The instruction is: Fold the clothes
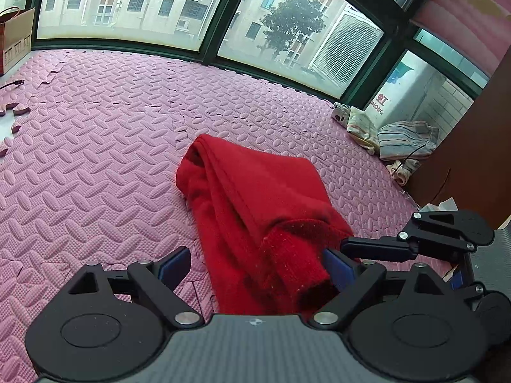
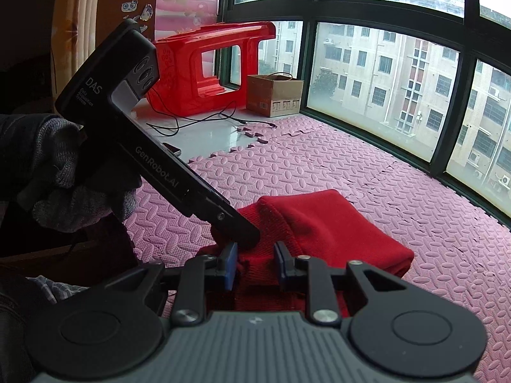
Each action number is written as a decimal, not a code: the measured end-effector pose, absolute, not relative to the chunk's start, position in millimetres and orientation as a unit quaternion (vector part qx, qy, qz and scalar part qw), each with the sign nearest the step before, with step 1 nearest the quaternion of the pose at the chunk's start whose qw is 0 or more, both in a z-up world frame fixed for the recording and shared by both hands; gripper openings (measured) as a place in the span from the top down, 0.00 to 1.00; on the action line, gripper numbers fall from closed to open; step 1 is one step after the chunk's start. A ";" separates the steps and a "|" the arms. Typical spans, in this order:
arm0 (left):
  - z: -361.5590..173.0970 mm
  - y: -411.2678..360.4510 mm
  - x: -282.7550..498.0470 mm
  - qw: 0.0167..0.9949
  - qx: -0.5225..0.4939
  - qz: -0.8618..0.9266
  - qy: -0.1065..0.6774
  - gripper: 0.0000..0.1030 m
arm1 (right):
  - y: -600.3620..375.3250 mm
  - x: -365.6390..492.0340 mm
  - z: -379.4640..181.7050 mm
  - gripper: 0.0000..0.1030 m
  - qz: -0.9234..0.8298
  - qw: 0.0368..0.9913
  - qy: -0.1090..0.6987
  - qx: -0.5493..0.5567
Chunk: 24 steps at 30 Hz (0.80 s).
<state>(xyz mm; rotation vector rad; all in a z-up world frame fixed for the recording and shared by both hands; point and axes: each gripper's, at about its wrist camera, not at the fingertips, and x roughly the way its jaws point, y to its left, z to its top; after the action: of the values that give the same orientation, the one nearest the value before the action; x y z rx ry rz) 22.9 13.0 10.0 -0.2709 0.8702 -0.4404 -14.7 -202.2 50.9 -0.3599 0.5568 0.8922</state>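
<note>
1 stool [image 2: 204, 63], right view only

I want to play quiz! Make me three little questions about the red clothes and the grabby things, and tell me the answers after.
1. True or false: the left gripper has its fingers spread wide, not pinching the red garment.
2. What does the right gripper hold between its fingers? A) the cardboard box B) the red garment C) a cable
3. Fill in the word: the red garment lies on a pink foam ____.

Key:
1. True. Its blue pads stand far apart on either side of the cloth.
2. B. Its pads pinch a ribbed edge of the red garment.
3. Mat.
</note>
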 end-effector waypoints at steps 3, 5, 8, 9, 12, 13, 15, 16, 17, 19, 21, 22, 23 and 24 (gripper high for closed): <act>10.3 17.6 17.1 0.874 -0.134 -0.212 0.416 0.11 | -206.4 -14.6 59.6 0.77 0.433 0.851 0.255 -0.154; 11.7 22.3 13.8 0.875 -0.140 -0.211 0.413 0.11 | -210.0 -9.0 68.7 0.78 0.426 0.860 0.243 -0.137; 12.9 27.7 9.8 0.875 -0.147 -0.208 0.411 0.11 | -209.2 7.0 75.8 0.77 0.399 0.878 0.236 -0.119; 12.4 28.3 8.1 0.874 -0.148 -0.210 0.413 0.11 | -206.7 13.2 76.3 0.77 0.388 0.883 0.235 -0.119; 10.6 28.8 0.3 0.871 -0.146 -0.217 0.417 0.11 | -196.9 24.8 71.1 0.77 0.378 0.885 0.238 -0.131; 9.9 29.1 -4.2 0.869 -0.145 -0.221 0.419 0.11 | -192.6 25.9 67.6 0.77 0.378 0.884 0.239 -0.137; 8.6 30.0 -14.0 0.865 -0.143 -0.229 0.424 0.11 | -184.7 22.7 59.6 0.77 0.390 0.876 0.241 -0.150; 7.6 29.9 -18.2 0.863 -0.141 -0.233 0.426 0.11 | -181.2 18.2 55.2 0.77 0.401 0.870 0.242 -0.157; 5.8 29.3 -22.9 0.861 -0.136 -0.238 0.429 0.11 | -179.6 13.9 53.0 0.77 0.406 0.866 0.242 -0.163; 1.0 25.7 -29.8 0.855 -0.128 -0.250 0.437 0.11 | -177.6 5.7 49.6 0.77 0.414 0.860 0.243 -0.175; -4.2 19.5 -33.6 0.851 -0.115 -0.259 0.442 0.11 | -179.7 1.0 49.5 0.76 0.426 0.852 0.247 -0.176; -7.6 14.9 -34.3 0.851 -0.106 -0.261 0.444 0.11 | -180.3 -0.3 50.1 0.76 0.428 0.850 0.250 -0.177; -10.7 10.9 -33.8 0.850 -0.099 -0.263 0.446 0.12 | -180.6 -0.7 50.1 0.76 0.428 0.850 0.250 -0.178; -14.1 6.8 -32.9 0.849 -0.093 -0.265 0.447 0.12 | -182.9 -1.9 51.7 0.76 0.432 0.849 0.251 -0.174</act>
<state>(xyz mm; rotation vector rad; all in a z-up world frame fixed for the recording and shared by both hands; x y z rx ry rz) -32.9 6.8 -14.1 -0.1962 0.9418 -0.5580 -1.9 -182.9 51.7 -0.3666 0.5291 0.9098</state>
